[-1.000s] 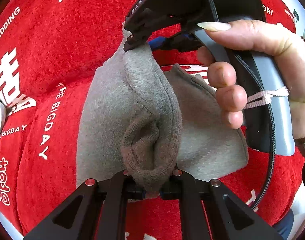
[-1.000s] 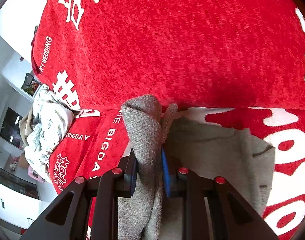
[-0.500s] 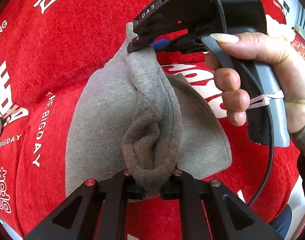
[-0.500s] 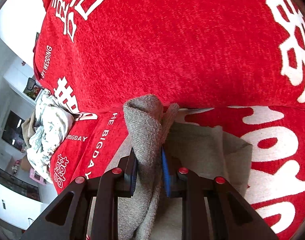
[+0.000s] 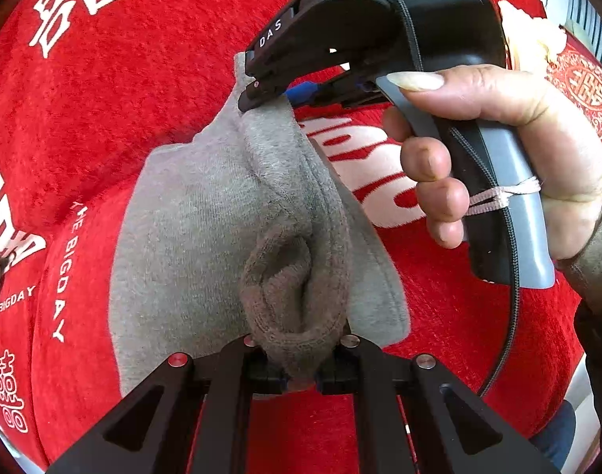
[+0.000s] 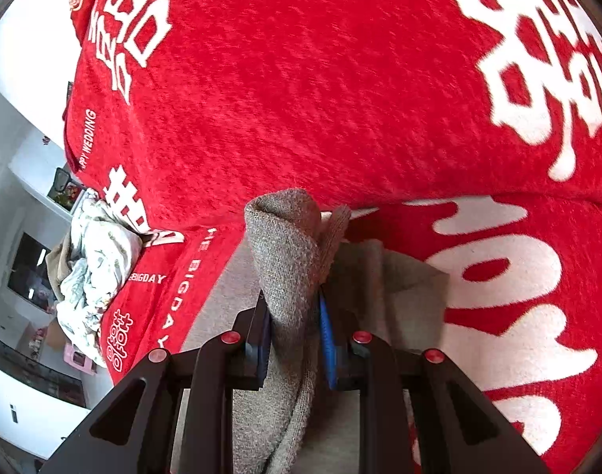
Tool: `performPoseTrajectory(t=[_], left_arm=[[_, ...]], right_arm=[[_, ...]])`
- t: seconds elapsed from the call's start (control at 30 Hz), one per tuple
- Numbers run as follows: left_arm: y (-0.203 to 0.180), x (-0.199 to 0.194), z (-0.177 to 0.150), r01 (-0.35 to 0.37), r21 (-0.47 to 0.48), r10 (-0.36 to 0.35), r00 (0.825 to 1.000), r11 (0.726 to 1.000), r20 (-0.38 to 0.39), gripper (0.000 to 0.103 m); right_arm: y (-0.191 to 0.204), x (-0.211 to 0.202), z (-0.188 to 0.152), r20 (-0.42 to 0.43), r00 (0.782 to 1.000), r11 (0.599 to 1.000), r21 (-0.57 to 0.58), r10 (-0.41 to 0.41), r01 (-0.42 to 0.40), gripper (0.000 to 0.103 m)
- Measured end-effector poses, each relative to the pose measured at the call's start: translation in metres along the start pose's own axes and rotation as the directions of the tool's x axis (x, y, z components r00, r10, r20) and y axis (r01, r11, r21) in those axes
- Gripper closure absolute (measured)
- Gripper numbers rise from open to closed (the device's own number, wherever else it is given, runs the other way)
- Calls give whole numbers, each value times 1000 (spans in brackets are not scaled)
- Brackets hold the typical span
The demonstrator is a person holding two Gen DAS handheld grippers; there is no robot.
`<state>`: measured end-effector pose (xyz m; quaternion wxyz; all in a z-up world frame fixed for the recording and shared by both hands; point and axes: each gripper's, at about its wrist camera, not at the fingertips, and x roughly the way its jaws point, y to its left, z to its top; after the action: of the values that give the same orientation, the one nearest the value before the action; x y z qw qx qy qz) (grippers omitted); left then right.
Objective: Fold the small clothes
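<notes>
The left gripper (image 5: pixel 299 379) is clenched on one end of the grey garment (image 5: pixel 206 213) and the right gripper (image 6: pixel 295 339), held by a hand (image 5: pixel 510 166), grasps its other end, so the folded edge hangs lifted between them above the red cover (image 5: pixel 143 91).

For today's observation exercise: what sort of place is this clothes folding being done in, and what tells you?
Probably a home living room: a sofa under a red wedding-print cover, a pile of crumpled laundry on its end, and white shelving beyond.
</notes>
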<state>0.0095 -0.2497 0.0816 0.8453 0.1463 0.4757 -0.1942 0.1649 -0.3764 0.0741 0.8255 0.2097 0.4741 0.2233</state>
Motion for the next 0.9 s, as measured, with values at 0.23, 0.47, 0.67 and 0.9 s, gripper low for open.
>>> performPoseTrajectory(t=[0.23,0.47,0.67,0.9], left_arm=[[-14,17,4,-20,34,21,999,999,-29,94],[-20,39,4,-28,33,30,997,999,-67,94],[-19,42,6,-18,37,20,998,999,-67,94],[18,29,10,129,-95,-137,987,987,-82,27]], right_arm=[[-23,0,-6,4,1000,1000,22,12,-12,79],[-46,15,-12,-22,1000,998,58,-11,13,79],[-58,22,-17,-22,999,996,76,-44,46,78],[-50,-2,-18,12,995,992,89,-94,93,42]])
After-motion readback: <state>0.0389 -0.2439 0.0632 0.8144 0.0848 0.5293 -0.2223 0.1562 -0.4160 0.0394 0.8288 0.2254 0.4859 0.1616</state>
